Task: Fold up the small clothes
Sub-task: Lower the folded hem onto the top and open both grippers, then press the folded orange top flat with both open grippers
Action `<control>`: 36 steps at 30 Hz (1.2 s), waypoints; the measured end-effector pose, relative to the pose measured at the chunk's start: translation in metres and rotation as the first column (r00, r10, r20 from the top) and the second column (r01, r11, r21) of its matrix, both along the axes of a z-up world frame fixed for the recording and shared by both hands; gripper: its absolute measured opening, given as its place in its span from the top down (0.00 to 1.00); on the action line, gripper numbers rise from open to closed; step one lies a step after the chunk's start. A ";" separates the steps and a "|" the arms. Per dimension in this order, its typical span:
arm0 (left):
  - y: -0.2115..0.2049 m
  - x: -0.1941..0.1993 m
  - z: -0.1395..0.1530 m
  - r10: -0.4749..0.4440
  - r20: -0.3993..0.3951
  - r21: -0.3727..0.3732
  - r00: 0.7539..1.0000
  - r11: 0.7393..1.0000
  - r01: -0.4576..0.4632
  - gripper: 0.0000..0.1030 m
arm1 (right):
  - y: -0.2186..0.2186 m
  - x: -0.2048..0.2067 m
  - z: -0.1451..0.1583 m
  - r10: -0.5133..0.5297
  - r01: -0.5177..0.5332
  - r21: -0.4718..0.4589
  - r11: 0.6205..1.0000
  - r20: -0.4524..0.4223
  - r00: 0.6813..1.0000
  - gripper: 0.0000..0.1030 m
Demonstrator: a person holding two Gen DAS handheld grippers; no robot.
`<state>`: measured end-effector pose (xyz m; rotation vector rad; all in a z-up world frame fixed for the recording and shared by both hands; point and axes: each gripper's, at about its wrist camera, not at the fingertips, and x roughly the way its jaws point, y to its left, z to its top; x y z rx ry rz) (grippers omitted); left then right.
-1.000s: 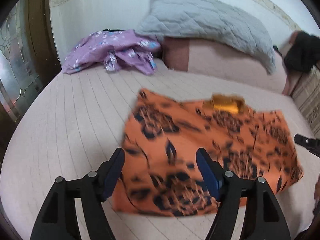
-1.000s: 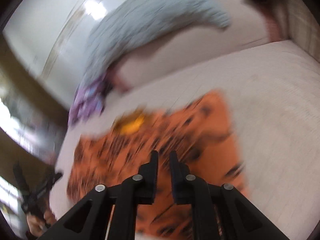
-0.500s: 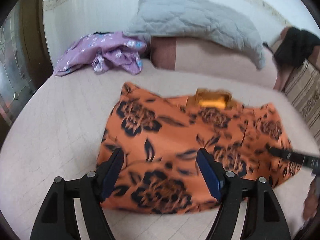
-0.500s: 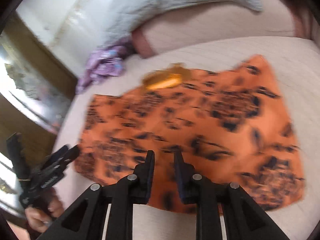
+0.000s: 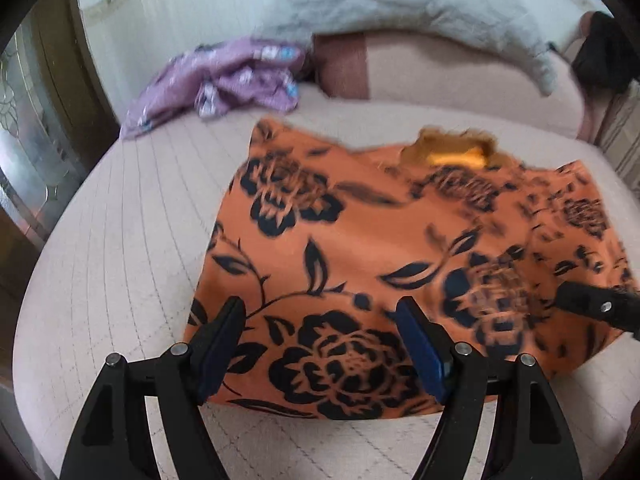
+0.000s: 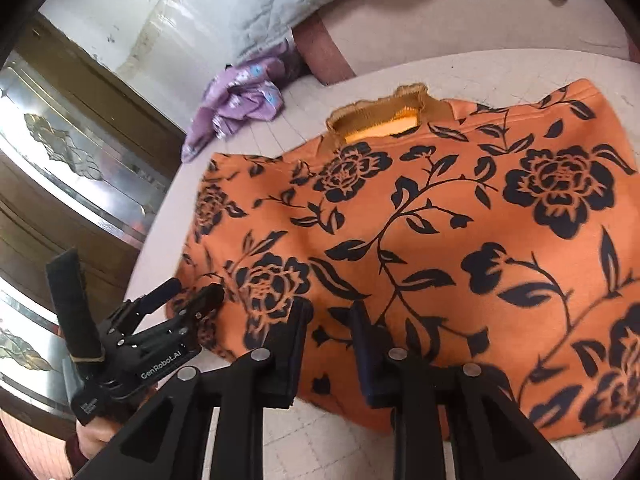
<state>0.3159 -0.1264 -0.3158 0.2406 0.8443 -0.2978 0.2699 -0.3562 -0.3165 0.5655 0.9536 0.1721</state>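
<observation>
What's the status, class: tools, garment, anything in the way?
Left tool open, right tool slightly open, both empty. Orange floral top spread flat on the bed, unfolded. Purple garment lies clear.

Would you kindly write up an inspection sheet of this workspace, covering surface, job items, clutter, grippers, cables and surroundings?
Surface: pink quilted bed, bare around the garment.
Job's things: orange floral garment spread flat, waistband away from the grippers.
Clutter: crumpled purple garment and grey quilt by the wall.
Grippers: left gripper open over the garment's near edge; right gripper slightly open, gripping nothing.
Cables: nothing seen.
Surroundings: white wall, wooden door with patterned glass.
</observation>
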 end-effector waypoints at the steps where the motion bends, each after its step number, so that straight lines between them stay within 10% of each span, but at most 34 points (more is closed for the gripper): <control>1: 0.000 -0.006 0.006 -0.007 0.036 -0.009 0.999 1.000 0.007 0.24 | -0.002 -0.003 0.000 -0.010 0.010 0.004 1.000 -0.005 1.000 0.75; 9: -0.001 -0.019 0.036 -0.010 0.136 -0.064 0.991 0.998 0.019 0.24 | -0.015 -0.007 -0.015 -0.054 0.052 -0.026 0.998 -0.092 0.994 0.76; 19: 0.006 -0.009 0.033 0.046 0.137 -0.054 0.989 0.998 -0.039 0.24 | -0.022 -0.008 0.004 -0.187 0.188 -0.177 0.966 0.023 0.982 0.75; 28: 0.011 0.030 -0.021 0.142 -0.044 0.122 0.989 0.983 -0.136 0.23 | -0.036 -0.003 -0.012 -0.196 0.181 -0.211 0.960 -0.052 0.979 0.74; 36: 0.006 0.012 0.004 0.100 0.093 0.090 0.991 0.990 -0.108 0.22 | -0.037 -0.007 -0.004 -0.212 0.203 -0.214 0.955 -0.018 0.977 0.74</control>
